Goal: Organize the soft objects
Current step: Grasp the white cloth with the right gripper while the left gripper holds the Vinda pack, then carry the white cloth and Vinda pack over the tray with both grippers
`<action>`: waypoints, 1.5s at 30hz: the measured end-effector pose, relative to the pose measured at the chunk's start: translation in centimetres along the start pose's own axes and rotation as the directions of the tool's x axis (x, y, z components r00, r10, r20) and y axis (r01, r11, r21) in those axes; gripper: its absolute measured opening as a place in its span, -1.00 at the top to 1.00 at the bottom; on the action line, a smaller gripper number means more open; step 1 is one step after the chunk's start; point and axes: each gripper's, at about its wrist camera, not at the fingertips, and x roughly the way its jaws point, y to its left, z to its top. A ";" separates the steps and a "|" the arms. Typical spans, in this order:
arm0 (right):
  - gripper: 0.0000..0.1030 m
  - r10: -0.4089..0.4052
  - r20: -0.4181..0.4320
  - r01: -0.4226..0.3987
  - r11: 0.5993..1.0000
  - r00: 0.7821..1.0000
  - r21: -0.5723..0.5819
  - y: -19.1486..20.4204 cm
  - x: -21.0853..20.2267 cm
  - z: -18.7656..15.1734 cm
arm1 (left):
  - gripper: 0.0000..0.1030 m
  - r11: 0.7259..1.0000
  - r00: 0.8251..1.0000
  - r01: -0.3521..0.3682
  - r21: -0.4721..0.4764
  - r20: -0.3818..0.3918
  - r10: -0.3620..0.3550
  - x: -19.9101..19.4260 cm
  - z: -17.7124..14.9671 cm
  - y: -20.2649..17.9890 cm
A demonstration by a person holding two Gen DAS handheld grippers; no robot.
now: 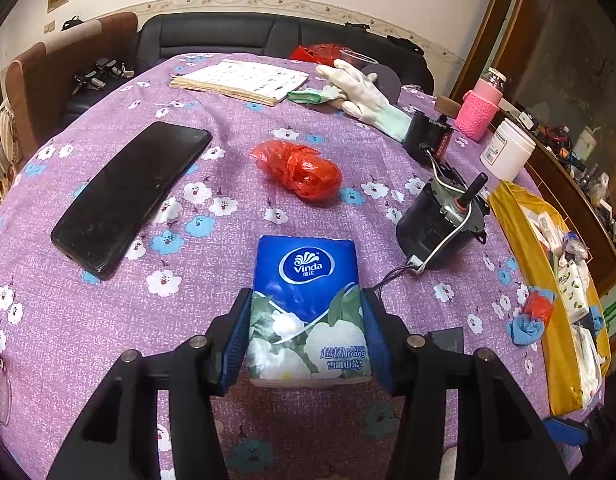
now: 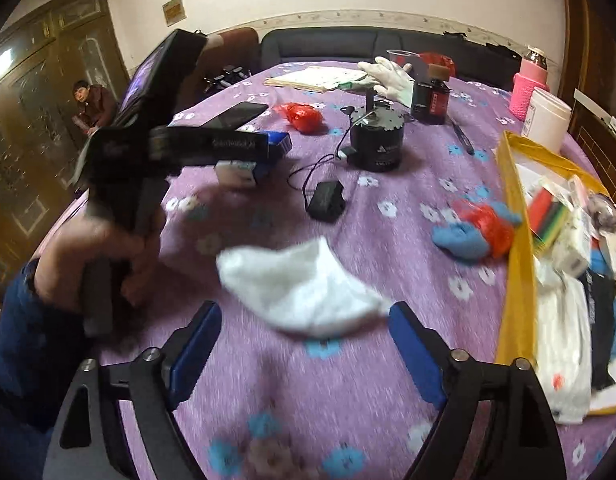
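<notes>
My left gripper (image 1: 306, 300) is shut on a blue Vinda tissue pack (image 1: 306, 304), its blue pads pressing both sides just above the purple floral tablecloth (image 1: 108, 312). The pack and that gripper also show in the right wrist view (image 2: 238, 170) at the left. My right gripper (image 2: 304, 312) is open and empty, with a white sock (image 2: 304, 296) lying on the cloth between and just beyond its fingertips. A crumpled red plastic bag (image 1: 298, 170) lies mid-table. A blue cloth with red plastic (image 2: 474, 230) lies beside the yellow box (image 2: 516, 240), which holds several soft items.
A black phone (image 1: 128, 196) lies at the left. A black motor (image 1: 440, 216) with cable and a small black adapter (image 2: 327, 200) sit mid-table. A white glove (image 1: 360, 88), a booklet (image 1: 240, 80), a pink-sleeved bottle (image 1: 478, 108) and a white jar (image 1: 508, 150) stand further back.
</notes>
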 end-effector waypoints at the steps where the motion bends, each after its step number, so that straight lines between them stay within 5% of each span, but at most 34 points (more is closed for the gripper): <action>1: -0.74 0.019 -0.015 -0.019 1.000 1.000 0.020 0.1 0.7 0.5 | 0.00 1.000 1.000 -0.001 -0.001 0.001 0.001 0.0 0.0 0.0; 7: -0.70 0.014 -0.047 -0.013 1.000 0.999 0.024 1.3 3.4 2.1 | 0.00 1.000 1.000 0.002 -0.001 0.003 -0.002 -0.1 0.0 0.0; 9: 0.21 0.010 -0.064 -0.009 1.000 0.998 0.025 1.5 4.0 2.1 | 0.00 1.000 1.000 0.001 -0.001 0.001 -0.001 0.0 0.0 0.0; 13: 0.59 0.006 -0.066 -0.005 1.000 0.998 0.021 1.2 3.9 2.1 | 0.00 1.000 1.000 0.004 0.000 0.004 -0.004 -0.1 0.1 -0.1; 20: 0.60 0.001 0.088 -0.005 0.999 0.996 0.052 0.0 0.0 1.9 | 0.00 0.999 0.998 0.039 0.026 0.057 -0.040 -1.3 0.1 -0.8; 37: 0.60 -0.053 0.188 0.013 0.978 0.981 0.211 -4.8 -4.8 1.2 | 0.01 0.993 0.984 0.099 0.058 0.142 -0.107 -4.5 -0.2 -2.4; 45: 0.60 -0.089 0.248 0.013 0.956 0.965 0.293 -8.4 -7.2 0.0 | 0.01 0.977 0.978 0.154 0.148 0.118 -0.172 -5.9 -0.9 -7.3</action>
